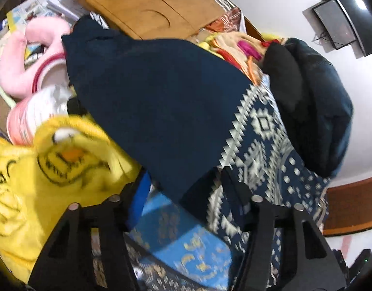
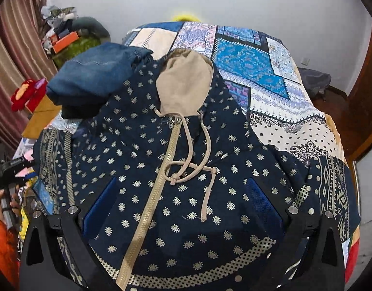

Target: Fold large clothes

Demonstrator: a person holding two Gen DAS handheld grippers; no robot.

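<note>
On the bed: a patchwork bedspread [image 2: 278, 101] in blue, white and cream covers the mattress; the hoodie [image 2: 186, 194] lies spread on it, front side up.
Hoodie: navy cloth with small pale motifs; its tan-lined hood [image 2: 183, 84] points toward the far wall; a tan zipper [image 2: 157, 194] runs down the front, closed; the drawstring [image 2: 198, 167] lies looped and tangled across the chest; a lattice-print band edges the hem nearest the camera.
Right gripper [image 2: 183, 208]: spread wide above the hoodie's lower front; its fingers [image 2: 266, 208] have blue inner pads and stand apart on either side of the zipper area; nothing is caught between them.
Left gripper [image 1: 183, 186]: jaws parted; a dark navy fold [image 1: 157, 97] of cloth runs down between the fingers [image 1: 234, 186]; the frame is blurred, so whether the cloth is pinched cannot be told.
Left view: patterned navy fabric [image 1: 258, 131] with white geometric print lies beside the plain fold; a yellow garment [image 1: 40, 181] with a cartoon face sits at the left; a pink plush toy [image 1: 28, 60] and a wooden board [image 1: 147, 7] lie beyond.
Jeans [image 2: 93, 75]: folded, resting on the hoodie's far left shoulder area.
Person's hand [image 2: 9, 203]: at the left edge of the right view, gripping a handle.
Room: curtains [image 2: 11, 60] at left; a white wall [image 2: 234, 0] behind the bed.
</note>
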